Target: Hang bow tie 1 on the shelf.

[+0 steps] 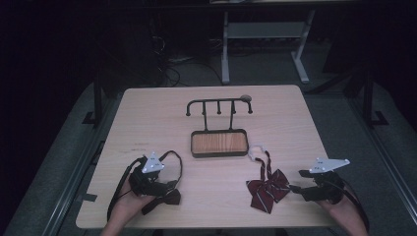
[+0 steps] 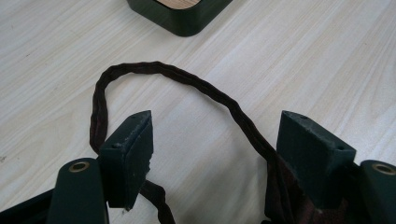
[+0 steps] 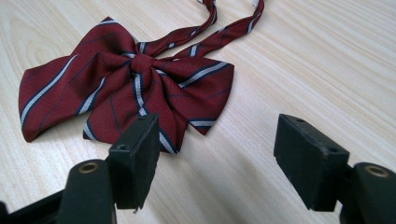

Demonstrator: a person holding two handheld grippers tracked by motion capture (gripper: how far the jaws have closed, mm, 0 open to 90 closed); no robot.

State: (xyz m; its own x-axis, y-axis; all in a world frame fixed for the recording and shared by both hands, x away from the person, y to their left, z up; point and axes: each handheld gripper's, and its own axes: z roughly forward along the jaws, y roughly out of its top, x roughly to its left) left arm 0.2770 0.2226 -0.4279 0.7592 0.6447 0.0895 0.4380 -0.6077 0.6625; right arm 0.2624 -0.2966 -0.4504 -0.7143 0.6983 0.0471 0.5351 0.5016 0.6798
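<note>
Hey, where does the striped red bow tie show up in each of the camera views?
High view: the striped red bow tie lies at lower right on the table, just left of the right gripper.
Left gripper view: not in it.
Right gripper view: the bow tie lies upper left, ahead of the open jaws.
Shared landmark: the pale wood-grain tabletop.

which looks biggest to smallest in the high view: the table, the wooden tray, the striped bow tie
1. table
2. wooden tray
3. striped bow tie, though it lies nearer the camera, so its gap to the tray is unsure
</note>
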